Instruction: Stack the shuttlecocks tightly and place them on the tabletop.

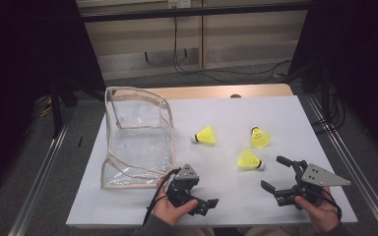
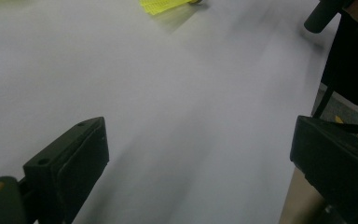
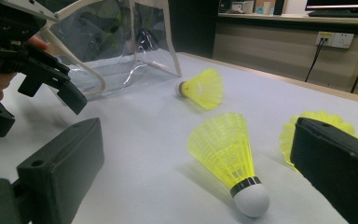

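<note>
I see my left gripper [image 1: 203,204] low in the middle of the high view, held in a hand at the near edge of the white table [image 1: 275,118]. In the left gripper view its two black jaws stand wide apart, with nothing but bare white table between them. That view is blurry, so I can only guess that the yellow bit at its top edge is the nearest shuttlecock.

My right gripper [image 1: 276,172] sits in the lower right of the high view. Its jaws are wide apart too, and they hold nothing. In the right gripper view the nearest shuttlecock [image 3: 228,158] lies on its side between the two jaws, a little way ahead, with its white tip toward the camera. Nothing touches it.

There are three yellow shuttlecocks in the middle of the high view. The nearest shuttlecock [image 1: 250,161] lies just up and left of my right gripper. The second shuttlecock [image 1: 205,136] lies on its side, up and to the left, closer to the bag. The third shuttlecock [image 1: 259,138] is up and to the right, and it looks like it stands on its wide end.

The clear bag [image 1: 138,137] is in the left part of the high view. It has a pale trim, and its mouth gapes open. Through the clear plastic I see only white table, so the bag looks empty. All three shuttlecocks lie outside it, on the table. My left gripper is just beside the bag's near right corner.
</note>
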Tool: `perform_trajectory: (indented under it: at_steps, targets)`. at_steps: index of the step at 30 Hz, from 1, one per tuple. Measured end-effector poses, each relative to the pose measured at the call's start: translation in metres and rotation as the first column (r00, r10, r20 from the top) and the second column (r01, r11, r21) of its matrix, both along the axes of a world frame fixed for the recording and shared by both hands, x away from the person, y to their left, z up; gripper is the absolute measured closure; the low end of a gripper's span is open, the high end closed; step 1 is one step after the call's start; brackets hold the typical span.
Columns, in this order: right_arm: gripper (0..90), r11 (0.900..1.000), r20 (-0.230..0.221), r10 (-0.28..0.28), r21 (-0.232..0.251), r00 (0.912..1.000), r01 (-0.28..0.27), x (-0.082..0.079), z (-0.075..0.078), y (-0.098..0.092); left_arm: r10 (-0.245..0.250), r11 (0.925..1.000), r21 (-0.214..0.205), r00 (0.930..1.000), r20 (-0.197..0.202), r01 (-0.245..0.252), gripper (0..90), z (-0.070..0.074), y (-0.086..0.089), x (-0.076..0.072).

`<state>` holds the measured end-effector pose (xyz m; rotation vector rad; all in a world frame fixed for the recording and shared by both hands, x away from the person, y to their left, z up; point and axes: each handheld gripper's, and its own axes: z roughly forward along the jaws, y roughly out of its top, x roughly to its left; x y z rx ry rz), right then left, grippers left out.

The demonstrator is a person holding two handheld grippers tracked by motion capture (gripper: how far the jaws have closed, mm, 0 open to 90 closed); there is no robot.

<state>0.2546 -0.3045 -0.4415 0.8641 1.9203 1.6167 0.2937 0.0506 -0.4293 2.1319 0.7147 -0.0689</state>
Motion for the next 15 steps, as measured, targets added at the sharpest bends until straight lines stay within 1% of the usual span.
perform_trajectory:
  at_steps: [8,12,15]
  targets:
    - [2.3,1.0000,0.001,-0.006,0.003,1.0000,0.006,0.0004,0.0000,-0.0013,0.002,1.0000,0.005,1.0000,0.005,-0.002,4.4,0.0016,0.0042,-0.0016]
    - [2.3,1.0000,0.005,-0.002,0.000,1.0000,0.002,0.0009,-0.0004,-0.0009,0.001,1.0000,0.004,1.0000,-0.006,-0.001,4.5,0.0016,0.0054,-0.0030]
    - [2.3,1.0000,0.000,-0.001,-0.002,1.0000,0.001,0.0007,-0.0004,-0.0004,-0.004,1.0000,0.000,1.0000,-0.004,0.004,4.5,0.0032,0.0072,-0.0048]
